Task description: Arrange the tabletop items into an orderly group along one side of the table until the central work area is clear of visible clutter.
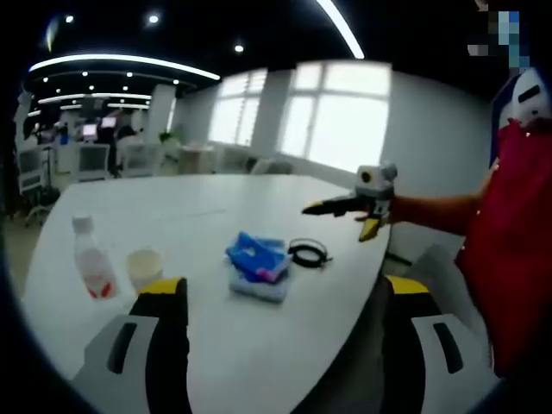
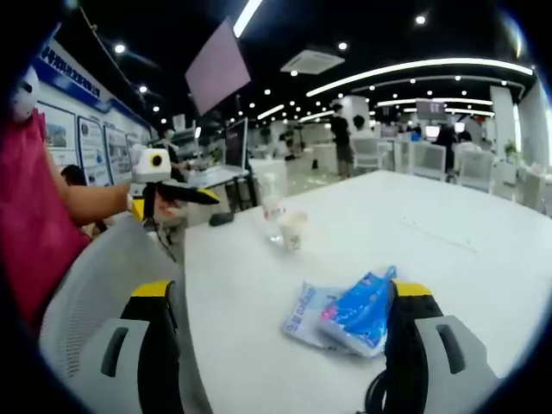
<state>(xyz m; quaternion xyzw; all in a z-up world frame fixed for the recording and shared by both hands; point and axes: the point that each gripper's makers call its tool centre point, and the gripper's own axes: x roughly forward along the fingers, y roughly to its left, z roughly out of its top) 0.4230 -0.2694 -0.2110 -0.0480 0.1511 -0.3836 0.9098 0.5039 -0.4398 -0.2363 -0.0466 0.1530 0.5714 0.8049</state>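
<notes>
On the white table (image 1: pixel 216 345) lie a blue tissue pack (image 1: pixel 257 252) on a paler pack, a black cable coil (image 1: pixel 309 254), a paper cup (image 1: pixel 144 267) and a clear bottle (image 1: pixel 93 260) with a red label. My left gripper (image 1: pixel 285 289) is open and holds nothing, short of the packs. My right gripper (image 1: pixel 332 207) hovers over the table's far edge. In the right gripper view, my right gripper (image 2: pixel 285 289) stands open over the blue pack (image 2: pixel 362 310). Bottle (image 2: pixel 272 207) and cup (image 2: pixel 293 230) stand farther off. The left gripper (image 2: pixel 203 197) hangs beyond the table corner.
A person in a red top (image 1: pixel 509 259) stands at the table's edge. A grey chair back (image 2: pixel 95 285) sits close to the table (image 2: pixel 448 233). A small black object (image 2: pixel 222 219) lies past the corner. Desks, chairs and people fill the office behind.
</notes>
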